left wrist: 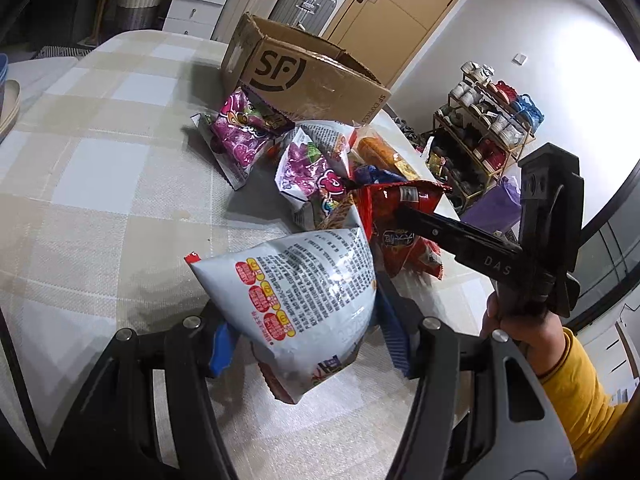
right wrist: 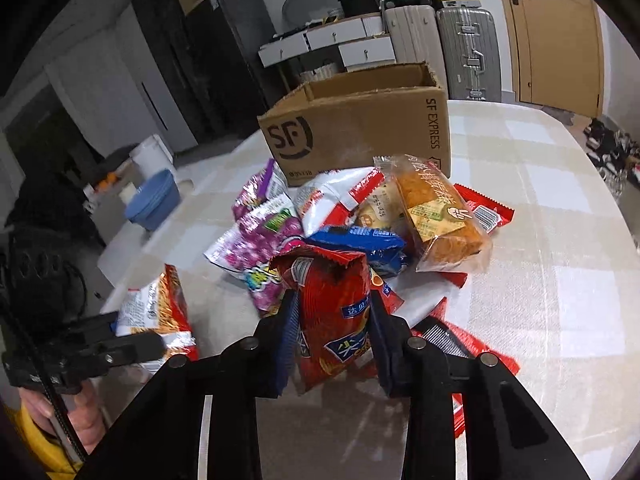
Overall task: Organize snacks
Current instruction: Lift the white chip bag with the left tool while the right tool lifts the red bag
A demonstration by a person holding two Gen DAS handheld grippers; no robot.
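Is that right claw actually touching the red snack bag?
Touching. In the right wrist view, the right claw has both fingers pressed against the red snack bag, pinching its sides.

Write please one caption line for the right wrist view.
Right hand-held gripper shut on a red snack bag before the snack pile and cardboard box.
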